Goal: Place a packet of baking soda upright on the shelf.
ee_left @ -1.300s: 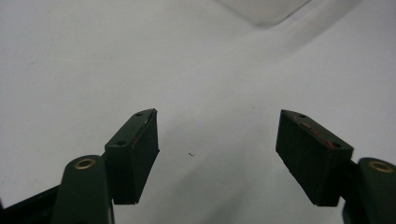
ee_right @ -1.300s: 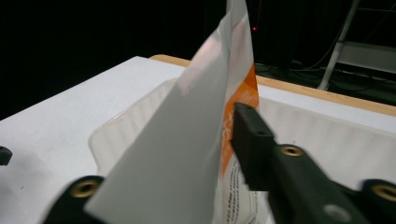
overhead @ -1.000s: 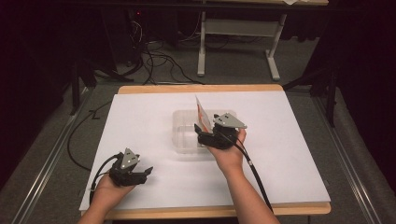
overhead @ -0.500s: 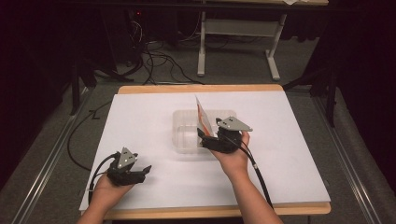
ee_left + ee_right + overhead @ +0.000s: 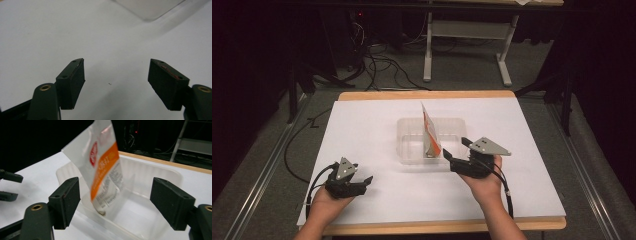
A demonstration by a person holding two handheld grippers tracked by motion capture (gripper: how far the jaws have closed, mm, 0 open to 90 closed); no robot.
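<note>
Clear plastic tray (image 5: 412, 150) at mid-table holds one white-and-orange packet (image 5: 430, 131), standing tilted. Right gripper (image 5: 455, 151) just beside its near-right corner, jaws apart; left gripper (image 5: 362, 182) near-left, jaws apart.

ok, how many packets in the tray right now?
1. A single white-and-orange packet stands upright inside the clear tray, just ahead of the open right tongs; nothing else visible inside.

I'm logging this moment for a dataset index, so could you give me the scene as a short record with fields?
surface: white table with wooden edge
container: clear plastic tray, mid-table
contents: white-and-orange packet standing tilted inside the tray
left gripper: jaws open, low over the table near its front left, nothing between them
right gripper: jaws open, beside the tray's right front corner, apart from the packet
</note>
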